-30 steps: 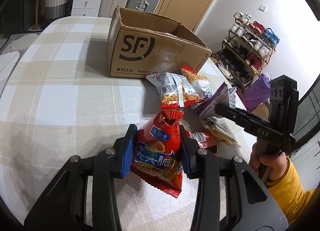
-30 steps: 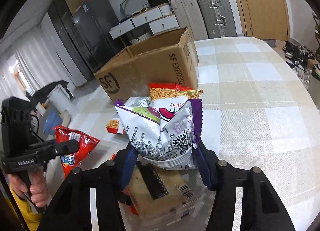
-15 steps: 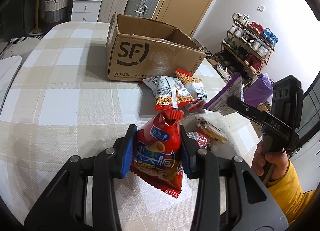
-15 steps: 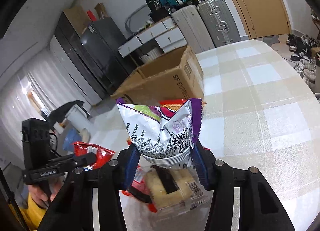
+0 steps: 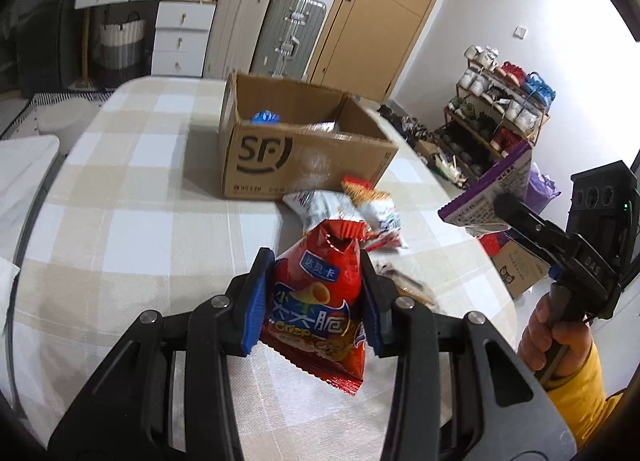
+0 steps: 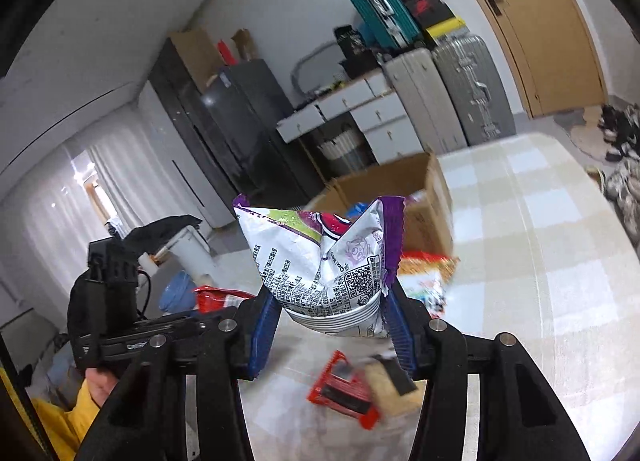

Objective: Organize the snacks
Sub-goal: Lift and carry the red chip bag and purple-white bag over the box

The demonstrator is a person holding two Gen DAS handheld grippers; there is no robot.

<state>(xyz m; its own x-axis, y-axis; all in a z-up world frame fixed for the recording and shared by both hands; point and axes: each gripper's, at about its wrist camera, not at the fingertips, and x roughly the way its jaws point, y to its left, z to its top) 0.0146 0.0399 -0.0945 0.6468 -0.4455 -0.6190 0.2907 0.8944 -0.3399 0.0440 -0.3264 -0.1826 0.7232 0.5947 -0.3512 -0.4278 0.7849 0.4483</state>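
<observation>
Left tool [image 5: 312,297] grips red snack bag [image 5: 316,301], upright, crimped top pointing up.

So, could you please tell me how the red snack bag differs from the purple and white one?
The red snack bag is glossy red with blue lettering; the purple and white bag is silvery white with purple edges and a QR code. The red one sits in the left claw, the purple and white one in the right claw. Both are pinched, crumpled, and off the checked table.
</observation>
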